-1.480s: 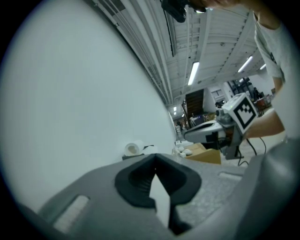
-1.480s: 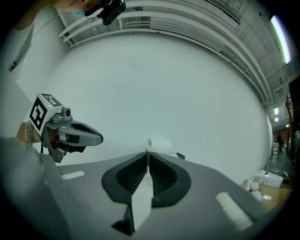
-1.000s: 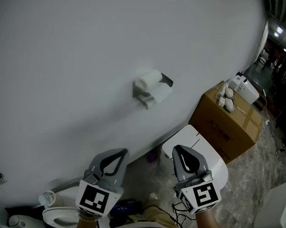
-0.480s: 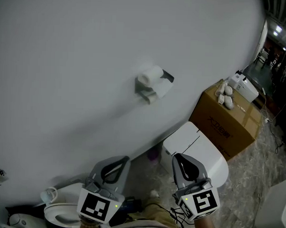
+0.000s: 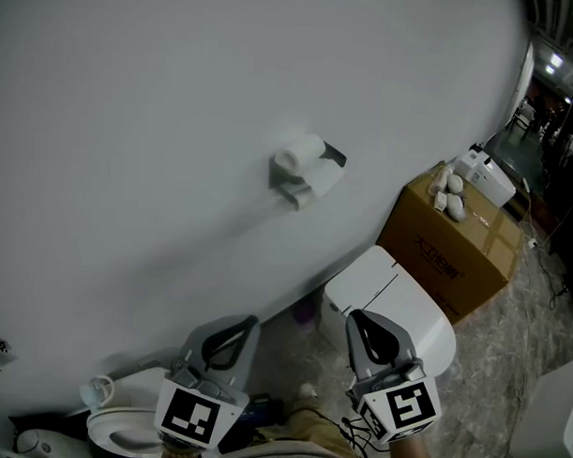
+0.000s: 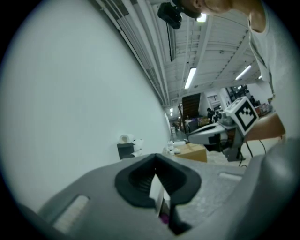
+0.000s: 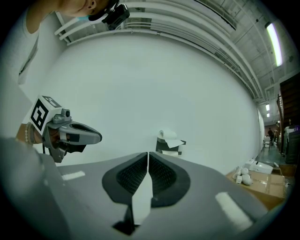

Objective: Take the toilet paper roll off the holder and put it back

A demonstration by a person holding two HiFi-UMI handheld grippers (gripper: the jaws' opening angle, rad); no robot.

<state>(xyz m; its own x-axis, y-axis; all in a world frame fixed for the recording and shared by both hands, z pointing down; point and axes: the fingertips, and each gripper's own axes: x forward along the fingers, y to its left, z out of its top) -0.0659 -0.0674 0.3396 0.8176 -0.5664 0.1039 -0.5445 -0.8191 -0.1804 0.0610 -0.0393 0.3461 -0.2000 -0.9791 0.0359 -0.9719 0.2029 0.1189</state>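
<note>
Jaws on both grippers are closed on nothing: the left gripper point(image 5: 251, 319) shows its pads together in the left gripper view, and the right gripper point(image 5: 353, 315) has just eased its pads shut the last bit, with only a hairline between them in the right gripper view. Both sit low in the head view, well apart from the work.

The toilet paper roll point(image 5: 299, 154) is on its holder point(image 5: 286, 186), fixed to the white wall point(image 5: 150, 115) at about 12 o'clock from the two grippers. A loose sheet point(image 5: 323, 181) hangs from it at 5 o'clock.

I judge the roll light and soft, and it dents if pinched hard, so it wants a gentle squeeze. It should be firmest across its two flat ends, near what is presumably a cardboard core. A grip round the middle would crush the paper. It is likely to spin on its bar and let the tail unwind, so the hanging sheet is a poor place to hold. Which end of the bar is free cannot be told from here.

At 4 o'clock from the roll, well apart, stands a cardboard box point(image 5: 454, 262) with small white objects point(image 5: 452, 193) on top. A white toilet tank point(image 5: 383, 297) sits at 5 o'clock, just beside the box.
</note>
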